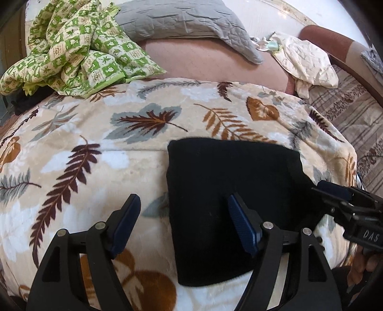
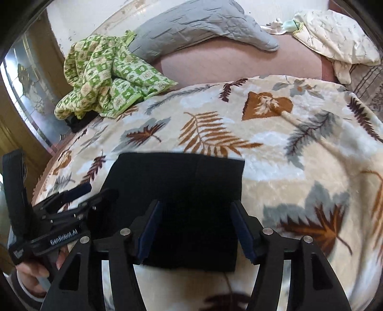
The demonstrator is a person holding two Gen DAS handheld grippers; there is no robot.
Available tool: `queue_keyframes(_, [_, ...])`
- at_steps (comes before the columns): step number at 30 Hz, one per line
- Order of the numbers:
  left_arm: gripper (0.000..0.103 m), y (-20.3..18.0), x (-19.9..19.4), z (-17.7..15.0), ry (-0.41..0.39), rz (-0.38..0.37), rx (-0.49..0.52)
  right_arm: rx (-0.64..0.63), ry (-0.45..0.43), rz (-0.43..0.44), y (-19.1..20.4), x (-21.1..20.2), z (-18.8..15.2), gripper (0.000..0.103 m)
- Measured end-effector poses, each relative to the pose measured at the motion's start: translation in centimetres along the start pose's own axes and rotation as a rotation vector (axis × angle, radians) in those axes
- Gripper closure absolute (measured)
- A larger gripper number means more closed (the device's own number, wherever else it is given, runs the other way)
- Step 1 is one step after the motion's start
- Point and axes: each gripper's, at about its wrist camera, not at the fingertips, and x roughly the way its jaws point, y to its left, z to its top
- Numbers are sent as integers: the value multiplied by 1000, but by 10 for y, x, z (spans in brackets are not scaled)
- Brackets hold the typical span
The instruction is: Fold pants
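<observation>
The black pants (image 1: 227, 172) lie folded into a compact rectangle on a leaf-patterned blanket (image 1: 83, 148). My left gripper (image 1: 183, 203) is open and straddles the pants' left edge, one finger over the blanket and the other over the black cloth. In the right wrist view the pants (image 2: 177, 177) lie under my right gripper (image 2: 195, 208), which is open with its blue pads clear of the fabric on both sides. The right gripper (image 1: 335, 193) also shows at the pants' right edge, and the left gripper (image 2: 79, 191) shows at their left edge, held by a hand (image 2: 31, 270).
A crumpled green checked cloth (image 1: 71, 47) lies at the blanket's far left. Behind it are a grey pillow (image 1: 182, 19), a bare pink sheet (image 1: 210, 62) and a cream cloth (image 1: 308, 59). A striped cover (image 1: 354, 119) is at the right, and a glass door (image 2: 26, 95) at the left.
</observation>
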Motion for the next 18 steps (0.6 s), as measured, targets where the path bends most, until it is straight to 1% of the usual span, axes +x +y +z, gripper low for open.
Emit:
queue_keyframes(9, [26, -4, 2, -20, 23, -8, 2, -40, 48, -56, 12, 2, -29, 42])
queue_keyframes(14, [24, -3, 5, -23, 20, -12, -16, 13, 48, -22, -1, 9, -35, 41])
queue_keyframes(16, [23, -2, 6, -25, 19, -21, -32, 51, 57, -5, -10, 14, -38, 34])
queue_keyframes(18, [23, -1, 5, -27, 15, -27, -39, 112, 64, 38, -19, 15, -40, 33])
